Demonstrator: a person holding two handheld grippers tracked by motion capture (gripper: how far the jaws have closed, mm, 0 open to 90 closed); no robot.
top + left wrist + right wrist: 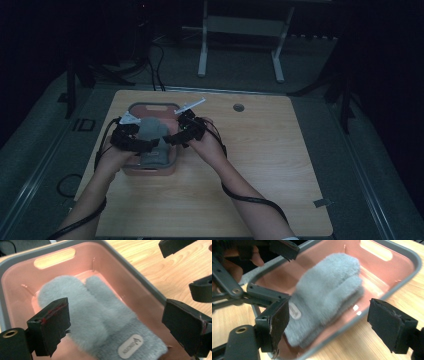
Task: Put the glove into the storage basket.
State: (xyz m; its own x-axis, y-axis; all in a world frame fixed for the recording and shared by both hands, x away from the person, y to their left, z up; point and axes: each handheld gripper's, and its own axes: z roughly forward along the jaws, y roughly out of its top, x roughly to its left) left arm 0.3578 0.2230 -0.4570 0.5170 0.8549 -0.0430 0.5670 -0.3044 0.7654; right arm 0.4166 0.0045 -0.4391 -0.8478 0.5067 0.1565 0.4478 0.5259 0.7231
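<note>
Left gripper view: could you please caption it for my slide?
Open left gripper over a grey mitten lying in a pink bin.

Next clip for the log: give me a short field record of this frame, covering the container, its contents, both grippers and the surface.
container: pink bin with grey rim and handle slot
contents: grey fleece mitten with an oval label, lying in the bin
left gripper: open, jaws either side of the mitten's cuff end, not clamped
right gripper: open, over the bin's right side, holding nothing
surface: light wooden table
</note>
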